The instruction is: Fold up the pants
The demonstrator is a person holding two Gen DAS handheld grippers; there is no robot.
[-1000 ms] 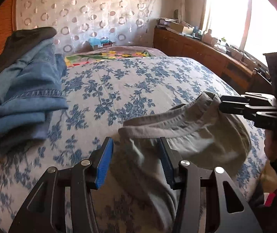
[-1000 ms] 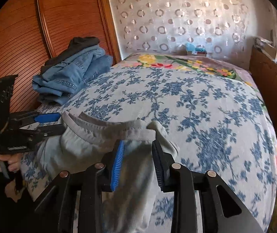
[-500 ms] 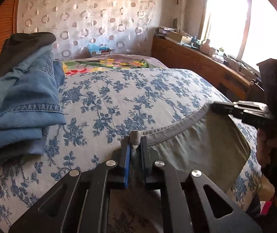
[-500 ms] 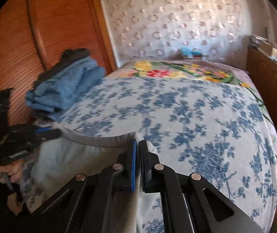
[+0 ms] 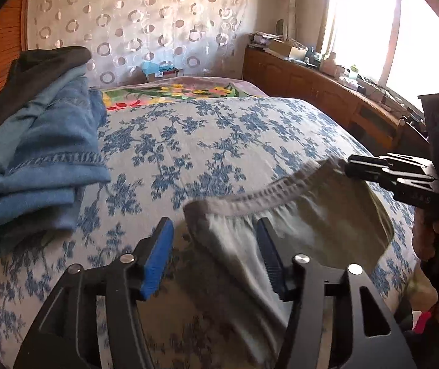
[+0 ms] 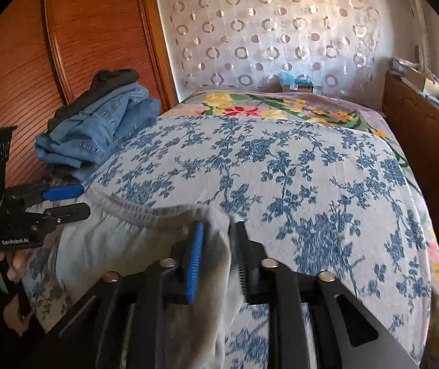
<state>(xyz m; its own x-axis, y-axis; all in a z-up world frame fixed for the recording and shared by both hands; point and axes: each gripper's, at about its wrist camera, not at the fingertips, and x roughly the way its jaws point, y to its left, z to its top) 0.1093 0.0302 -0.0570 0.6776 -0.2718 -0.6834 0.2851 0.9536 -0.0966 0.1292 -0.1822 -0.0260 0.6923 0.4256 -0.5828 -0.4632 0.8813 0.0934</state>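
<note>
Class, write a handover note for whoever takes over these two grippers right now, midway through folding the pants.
Left gripper: open, jaws either side of one waistband corner of the grey pants.
Right gripper: jaws narrow around the other corner; grip unclear.
Pants: waistband spread across the bed's near edge.
Done: waistband reached.
Left: every fold.

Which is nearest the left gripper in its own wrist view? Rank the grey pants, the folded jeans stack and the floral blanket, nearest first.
1. grey pants: between the open fingers of the left gripper, spreading right.
2. folded jeans stack: farther off, to the left.
3. floral blanket: far end, straight ahead.
</note>
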